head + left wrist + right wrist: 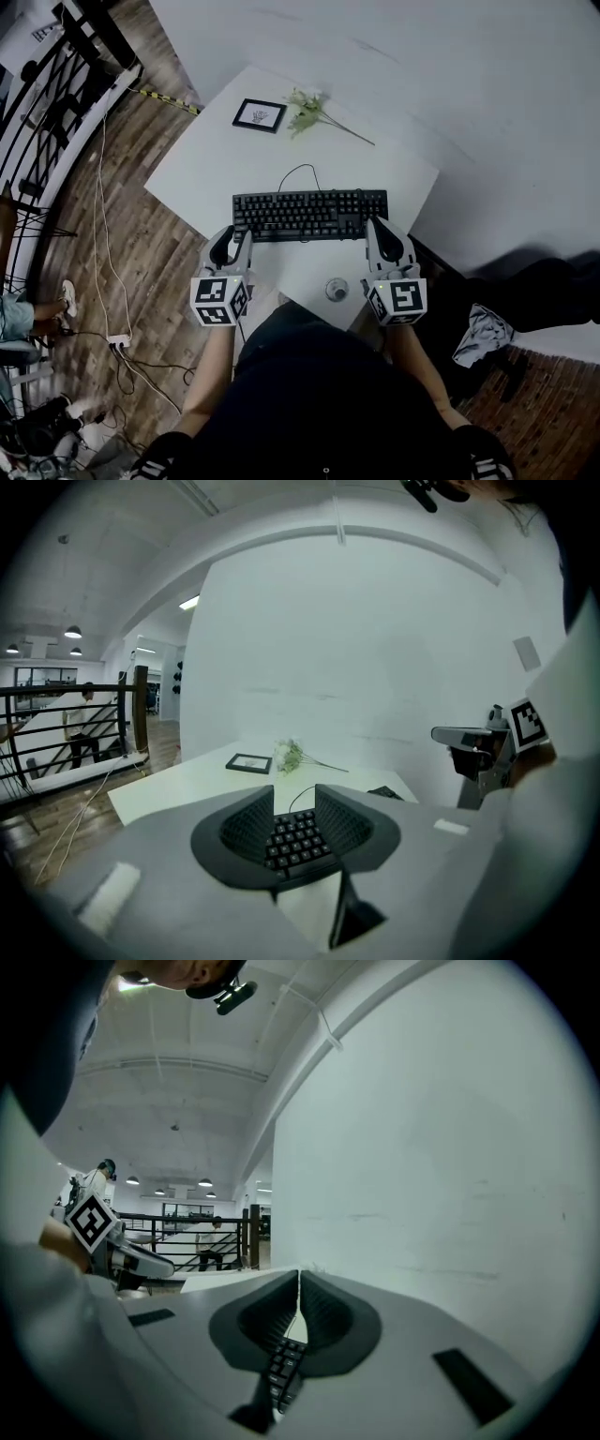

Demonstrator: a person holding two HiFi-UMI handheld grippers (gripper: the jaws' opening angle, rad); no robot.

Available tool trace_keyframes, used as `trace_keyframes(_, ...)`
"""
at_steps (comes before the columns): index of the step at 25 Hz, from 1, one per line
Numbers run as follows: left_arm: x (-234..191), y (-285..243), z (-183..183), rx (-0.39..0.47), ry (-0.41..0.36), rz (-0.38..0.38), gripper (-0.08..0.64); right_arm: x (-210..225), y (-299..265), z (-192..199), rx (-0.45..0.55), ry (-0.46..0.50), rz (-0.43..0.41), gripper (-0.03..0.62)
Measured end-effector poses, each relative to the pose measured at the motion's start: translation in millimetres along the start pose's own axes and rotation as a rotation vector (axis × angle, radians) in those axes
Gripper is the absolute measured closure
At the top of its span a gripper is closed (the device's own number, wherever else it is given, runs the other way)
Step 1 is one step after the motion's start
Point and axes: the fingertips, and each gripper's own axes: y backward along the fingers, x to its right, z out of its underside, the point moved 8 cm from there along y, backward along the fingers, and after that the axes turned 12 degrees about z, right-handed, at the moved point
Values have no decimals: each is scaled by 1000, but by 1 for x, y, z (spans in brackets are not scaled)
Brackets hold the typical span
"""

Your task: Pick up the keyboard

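A black keyboard [309,215] lies across the middle of the white table [206,169], its cable curling away toward the far side. My left gripper [234,237] hovers at the keyboard's near left corner. Its jaws stand apart, and in the left gripper view [294,790] the keys [296,839] show through the gap, untouched by the pads. My right gripper [381,228] is by the keyboard's right end. In the right gripper view [299,1284] its jaws are shut together with nothing between them, and the keyboard [284,1365] lies just below.
A small black picture frame [259,114] and a sprig of flowers [311,111] lie at the table's far side. A small round object [337,289] sits near the front edge. Wood floor with cables and a railing [56,103] is to the left, a white wall behind.
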Motion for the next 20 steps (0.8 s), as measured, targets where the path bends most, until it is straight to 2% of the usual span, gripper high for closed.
trace_keyframes(11,-57,-37,45,-195,99,23,397,11,-17,20,-98,22,96,580)
trace_keyframes(14,-70,-48,61,-270,135,27,396,12,-22,22,-108,31,112,580)
trace_keyframes(20,-87,-65,80,-388,221,48,350,17,-30,28,-138,29,134,580)
